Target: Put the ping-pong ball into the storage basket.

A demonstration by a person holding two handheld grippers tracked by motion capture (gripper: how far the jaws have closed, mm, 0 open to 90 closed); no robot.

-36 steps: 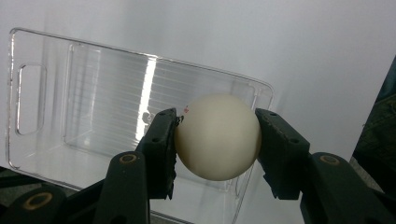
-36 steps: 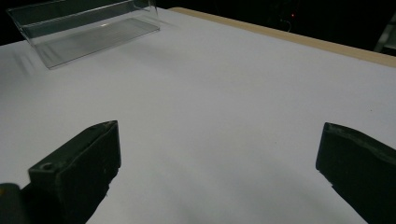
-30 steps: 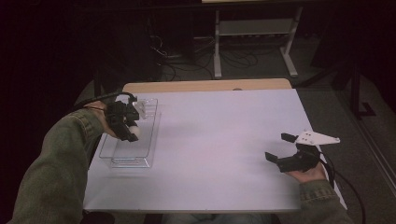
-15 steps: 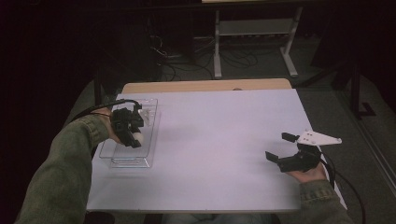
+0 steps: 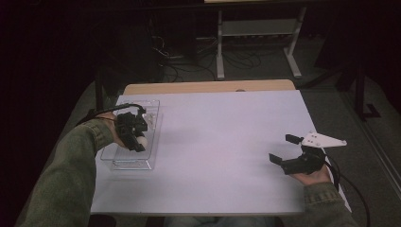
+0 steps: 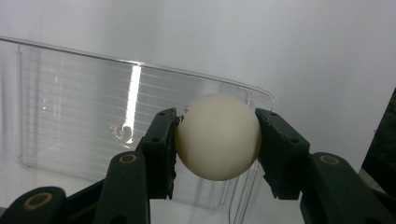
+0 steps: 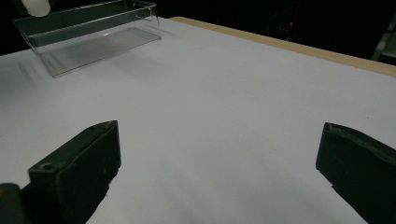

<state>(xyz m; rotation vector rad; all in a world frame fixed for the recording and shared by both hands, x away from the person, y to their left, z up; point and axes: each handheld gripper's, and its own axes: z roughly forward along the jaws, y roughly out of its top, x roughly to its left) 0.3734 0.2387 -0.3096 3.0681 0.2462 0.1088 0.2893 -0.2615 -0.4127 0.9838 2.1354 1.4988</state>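
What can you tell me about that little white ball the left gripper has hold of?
The ball is small, round and cream-white, smooth and matt like a table tennis ball, with a tiny reddish mark near its top left edge. It looks whole and undented. The left gripper clamps it between its two black jaws, one pad on each side. It hangs above the clear plastic tray at the left of the white table; whether it touches the tray's floor I cannot tell.

The table [image 5: 222,146] has a pale, matte top with a wooden strip along its far edge. A clear plastic tray [image 5: 124,163] rests at its left side.
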